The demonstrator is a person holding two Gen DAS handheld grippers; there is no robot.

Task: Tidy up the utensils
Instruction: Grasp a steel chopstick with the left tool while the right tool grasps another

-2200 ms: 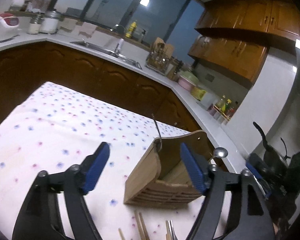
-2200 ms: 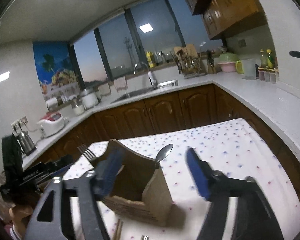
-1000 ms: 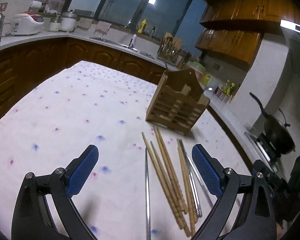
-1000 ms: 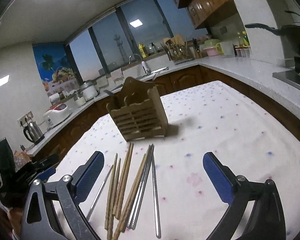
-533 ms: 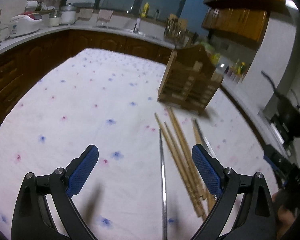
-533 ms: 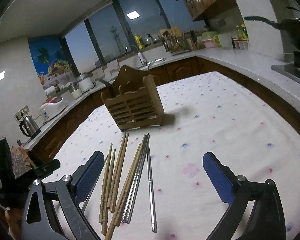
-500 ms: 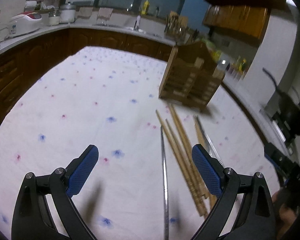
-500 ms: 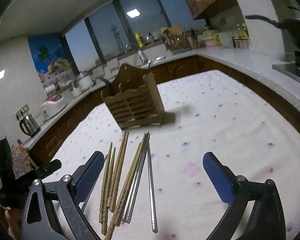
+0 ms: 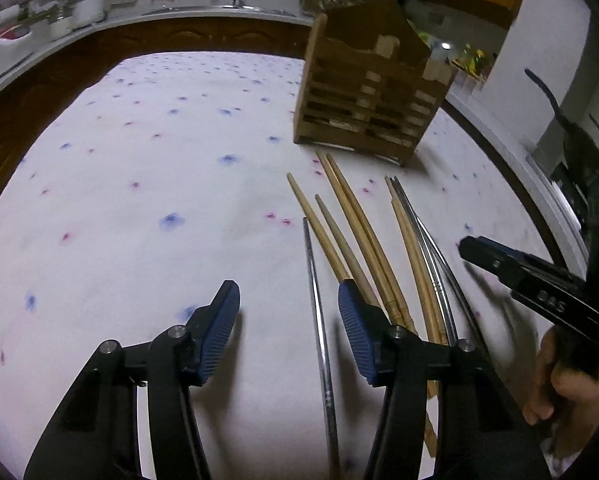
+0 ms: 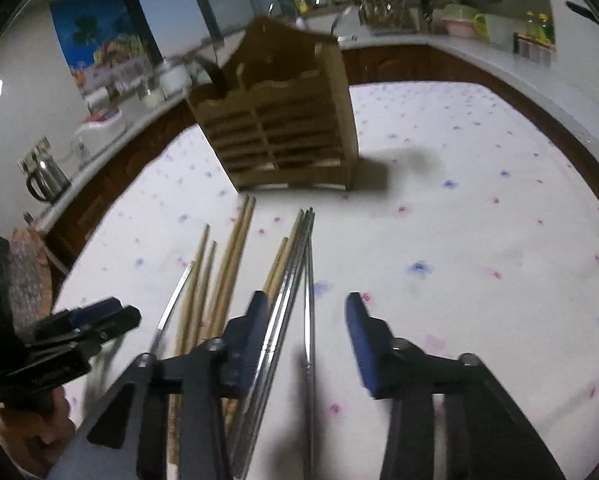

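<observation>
A wooden utensil holder [image 9: 367, 100] [image 10: 283, 132] stands upright on the dotted tablecloth. In front of it lie several wooden chopsticks [image 9: 359, 232] [image 10: 227, 264] and metal chopsticks [image 10: 289, 292]. My left gripper [image 9: 289, 320] hangs low over the cloth with its jaws closing. A single metal chopstick [image 9: 317, 308] lies between them, near the right pad, and neither pad touches it. My right gripper [image 10: 305, 332] is also closing, astride another metal chopstick [image 10: 308, 320] with a gap on both sides. Each gripper shows at the edge of the other's view.
The white dotted tablecloth [image 9: 139, 200] covers the table, whose edges drop to dark wooden cabinets. A hand [image 9: 555, 380] holds the right gripper's black body at the right. A kettle [image 10: 45, 178] and a black pan [image 9: 579, 140] stand on the surrounding counters.
Both grippers have sunk and tilted down toward the chopsticks, and both pairs of jaws have narrowed a lot. Each now straddles one metal chopstick.
</observation>
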